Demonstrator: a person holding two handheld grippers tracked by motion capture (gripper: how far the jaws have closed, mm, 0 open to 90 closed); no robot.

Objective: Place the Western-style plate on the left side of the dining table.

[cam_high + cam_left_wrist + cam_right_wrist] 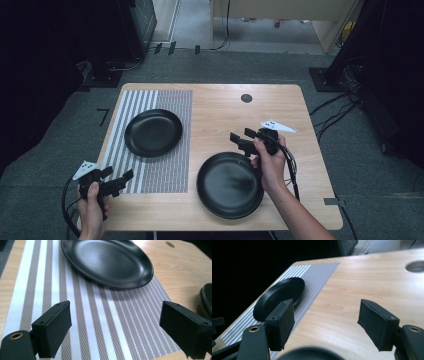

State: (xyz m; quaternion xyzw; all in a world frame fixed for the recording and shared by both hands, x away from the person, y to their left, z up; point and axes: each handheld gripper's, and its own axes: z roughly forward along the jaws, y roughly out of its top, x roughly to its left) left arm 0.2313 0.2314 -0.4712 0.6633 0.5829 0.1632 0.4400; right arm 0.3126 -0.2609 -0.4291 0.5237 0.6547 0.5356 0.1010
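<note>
Two black plates sit on the desk: one on the striped placemat at the left, the other on bare wood near the front edge, just beside the person's right hand. The right tongs hover above this nearer plate's far rim, jaws spread apart and holding nothing; in the right gripper view the plate's edge shows as a dark arc just below the jaws. The left tongs are also wide apart and empty, hanging over the front of the placemat, with the far plate well ahead of them.

The likely job is picking up the near plate by its rim — and that is where trouble waits. The rim looks thin, glossy and sloped, so a shallow bite could slip off as the plate tilts under its own weight. A grip on one side only would let the plate swing and drop back onto the wood, or slide toward the front edge, which is close. Coming down too steeply could press the rim and flip the opposite side up — a flatter approach would suit it better.
</note>
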